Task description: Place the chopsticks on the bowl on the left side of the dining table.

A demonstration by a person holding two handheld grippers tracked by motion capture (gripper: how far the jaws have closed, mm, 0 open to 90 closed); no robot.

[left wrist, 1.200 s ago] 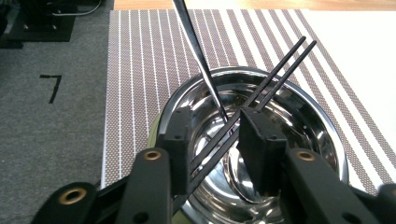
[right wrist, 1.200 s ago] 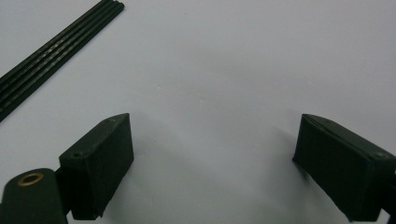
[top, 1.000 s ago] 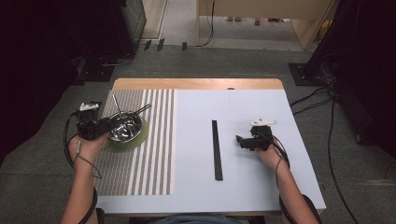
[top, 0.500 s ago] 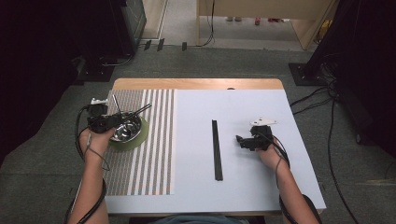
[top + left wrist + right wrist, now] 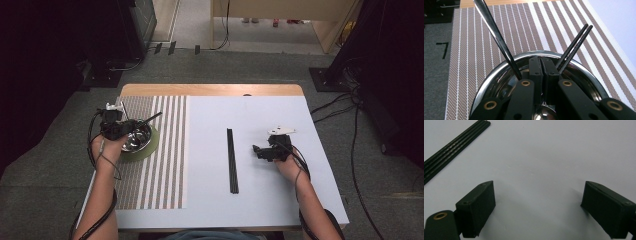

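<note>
Left hand-held gripper [image 5: 541, 75] sits clenched on nothing inside the steel bowl [image 5: 499, 72], between the spoon handle [image 5: 496, 42] and a chopstick pair [image 5: 574, 45] leaning on the rim. The bowl's on a green coaster [image 5: 150, 147] on the striped mat [image 5: 165, 165]. Right hand-held gripper [image 5: 536, 207] is released over the bench [image 5: 280, 200], near more chopsticks [image 5: 232, 160].

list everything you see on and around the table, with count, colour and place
bowl: 1, shiny metal, on the green plate at the table's left
plate: 1, green, under the bowl on the mat
mat: 1, brown and white stripes, left part of the table
chopsticks in the bowl: 1 pair, black, leaning on the bowl's rim
metal handle: 1, silver, sticking up out of the bowl
chopsticks on the table: black, count unclear, lying mid-table
table: 1, white top, wooden far edge
cables: several, black, on the grey floor at right
left gripper: 1, black, jaws shut, over the bowl
right gripper: 1, black, jaws open, on the table at right
</note>
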